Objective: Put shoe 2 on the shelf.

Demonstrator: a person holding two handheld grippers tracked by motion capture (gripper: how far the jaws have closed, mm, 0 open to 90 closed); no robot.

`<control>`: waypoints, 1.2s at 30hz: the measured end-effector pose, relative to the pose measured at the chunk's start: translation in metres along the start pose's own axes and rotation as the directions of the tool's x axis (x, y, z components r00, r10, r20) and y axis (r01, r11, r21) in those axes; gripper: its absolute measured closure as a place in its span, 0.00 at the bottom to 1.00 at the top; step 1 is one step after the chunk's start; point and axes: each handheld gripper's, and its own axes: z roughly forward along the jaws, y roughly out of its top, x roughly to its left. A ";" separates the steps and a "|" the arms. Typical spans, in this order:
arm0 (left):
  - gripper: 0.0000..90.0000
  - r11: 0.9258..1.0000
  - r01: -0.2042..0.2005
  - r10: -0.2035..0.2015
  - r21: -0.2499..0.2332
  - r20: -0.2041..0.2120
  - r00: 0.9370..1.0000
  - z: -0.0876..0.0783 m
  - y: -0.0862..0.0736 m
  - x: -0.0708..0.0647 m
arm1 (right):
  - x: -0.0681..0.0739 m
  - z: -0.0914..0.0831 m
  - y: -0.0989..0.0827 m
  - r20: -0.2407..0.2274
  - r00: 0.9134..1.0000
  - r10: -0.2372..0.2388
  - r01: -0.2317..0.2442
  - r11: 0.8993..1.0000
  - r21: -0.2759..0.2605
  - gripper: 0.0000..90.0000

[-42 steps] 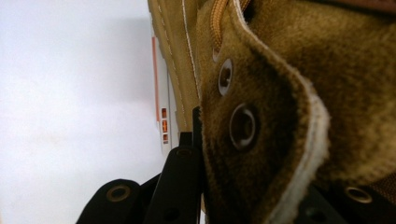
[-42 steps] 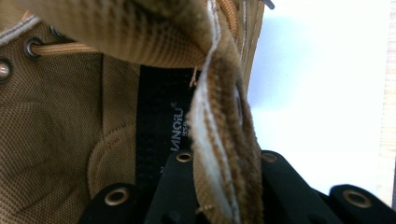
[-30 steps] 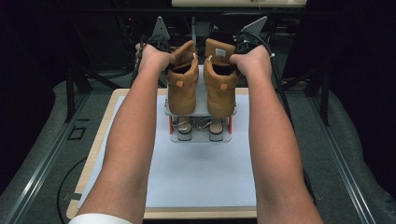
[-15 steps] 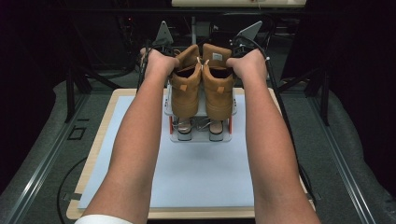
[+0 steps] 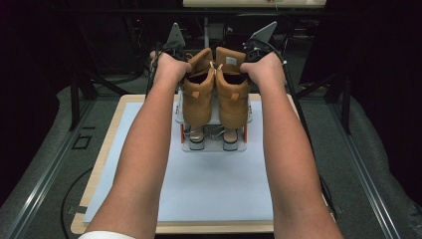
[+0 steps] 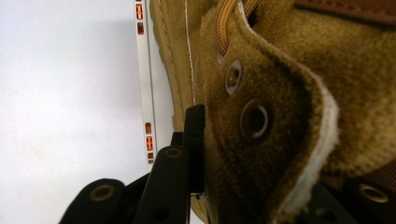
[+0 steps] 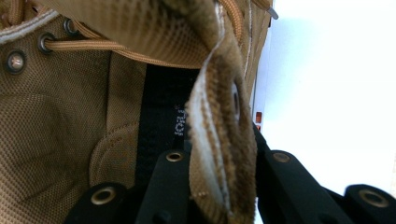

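While each gripper straddles the collar of a tan boot, its jaws have just been opening, and the suede edge sits between them. On the left gripper one black jaw lies flat against the outer wall of the left boot beside two metal eyelets; the other jaw is hidden behind the flap, so I cannot tell whether the pads press or merely bracket it. The right gripper has one jaw inside the shoe's mouth and one outside, with the fleecy collar edge of the right boot loose between them.

From the high view, the left hand and right hand sit at about eleven and one o'clock, meeting at the boot tops. Both boots stand toe-down, side by side on a small pale rack near twelve o'clock. Holding each by its collar gives a firm edge and keeps them upright, and the loosening hold suggests they are being left to rest on the rack.

Beneath lies a white sheet on a light wooden desk. Around it are grey floor, dark metal stands and a black backdrop.
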 end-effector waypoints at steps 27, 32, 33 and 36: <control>0.54 0.998 -0.044 0.043 -0.033 -0.030 0.999 -0.006 -0.001 -0.002 | 0.005 -0.006 -0.004 0.002 0.999 -0.046 0.046 0.998 -0.044 0.63; 0.51 0.998 -0.042 0.041 -0.049 -0.029 0.999 -0.008 -0.002 -0.004 | 0.005 -0.007 -0.005 0.002 0.998 -0.057 0.057 0.997 -0.054 0.60; 0.51 0.998 -0.046 0.045 -0.047 -0.032 0.999 -0.008 -0.002 -0.005 | 0.005 -0.007 -0.005 0.003 0.998 -0.062 0.062 0.996 -0.067 0.58; 0.50 0.997 -0.059 0.057 -0.043 -0.035 0.998 -0.009 -0.002 -0.007 | 0.006 -0.009 -0.006 0.012 0.997 -0.074 0.075 0.994 -0.079 0.58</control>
